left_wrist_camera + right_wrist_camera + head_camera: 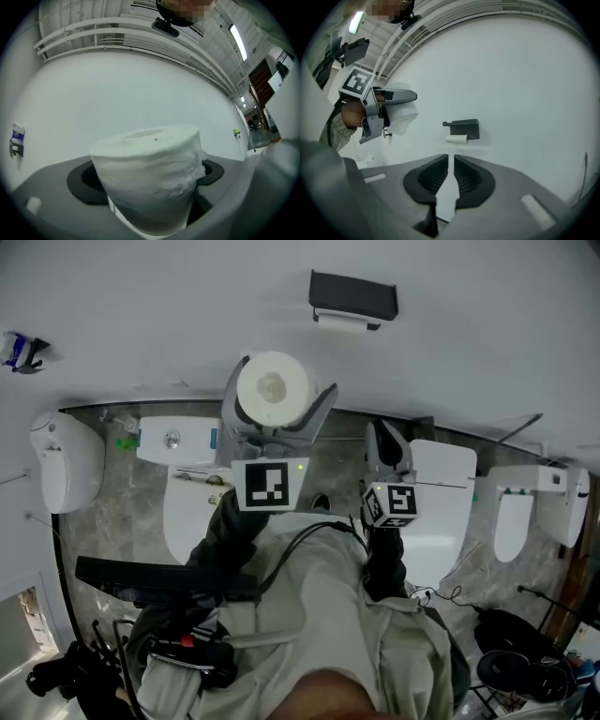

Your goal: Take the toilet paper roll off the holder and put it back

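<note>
A white toilet paper roll (272, 388) is raised in front of the white wall, and my left gripper (277, 397) is shut on it, one grey jaw on each side. In the left gripper view the roll (150, 178) fills the space between the jaws. The black holder (353, 298) is fixed to the wall up and to the right, with a short white bar under it and no roll on it. My right gripper (385, 444) hangs lower right, its jaws almost together with nothing between them. In the right gripper view it (451, 161) points toward the holder (464, 126).
Below stand several white toilets (187, 507) (445, 512) on a mottled grey floor. A small blue-labelled fitting (19, 351) hangs on the wall at far left. Black gear and cables (525, 662) lie at the lower right. The person's pale sleeve (309, 615) fills the bottom middle.
</note>
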Tool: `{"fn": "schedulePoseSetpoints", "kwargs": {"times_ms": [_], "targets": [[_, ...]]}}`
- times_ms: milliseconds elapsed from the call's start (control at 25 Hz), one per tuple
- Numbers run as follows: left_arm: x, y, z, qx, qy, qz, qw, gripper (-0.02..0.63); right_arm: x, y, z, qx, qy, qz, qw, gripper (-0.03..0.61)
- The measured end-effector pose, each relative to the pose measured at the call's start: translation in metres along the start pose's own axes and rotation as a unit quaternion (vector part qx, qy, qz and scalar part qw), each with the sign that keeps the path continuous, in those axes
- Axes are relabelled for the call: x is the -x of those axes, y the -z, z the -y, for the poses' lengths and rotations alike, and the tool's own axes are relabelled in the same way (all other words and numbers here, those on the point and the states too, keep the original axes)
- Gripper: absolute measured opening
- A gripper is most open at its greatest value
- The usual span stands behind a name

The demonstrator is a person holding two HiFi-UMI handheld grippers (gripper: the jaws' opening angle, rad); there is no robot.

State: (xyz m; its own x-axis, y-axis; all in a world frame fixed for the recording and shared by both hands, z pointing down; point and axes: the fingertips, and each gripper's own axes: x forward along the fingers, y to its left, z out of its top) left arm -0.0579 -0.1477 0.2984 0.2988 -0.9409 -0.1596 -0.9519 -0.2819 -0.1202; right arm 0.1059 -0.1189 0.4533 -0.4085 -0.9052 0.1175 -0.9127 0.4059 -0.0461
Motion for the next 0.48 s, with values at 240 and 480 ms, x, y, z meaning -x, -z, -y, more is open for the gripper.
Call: {"fn": "schedulePoseSetpoints", "kwargs": {"times_ms": [240, 480], "targets": [[-0.009, -0.002, -0.005, -0.004, 0.010, 0.006, 0.9999, 0.531, -0.002, 0.001, -0.006, 0.004, 0.008, -0.001, 1.000, 0.026], [-0.031, -0.007, -0.005, -0.004, 0.026, 0.012, 0.9996, 0.531, 0.006, 0.001, 0.000, 0.004, 0.036, -0.001, 0.999, 0.026]]}}
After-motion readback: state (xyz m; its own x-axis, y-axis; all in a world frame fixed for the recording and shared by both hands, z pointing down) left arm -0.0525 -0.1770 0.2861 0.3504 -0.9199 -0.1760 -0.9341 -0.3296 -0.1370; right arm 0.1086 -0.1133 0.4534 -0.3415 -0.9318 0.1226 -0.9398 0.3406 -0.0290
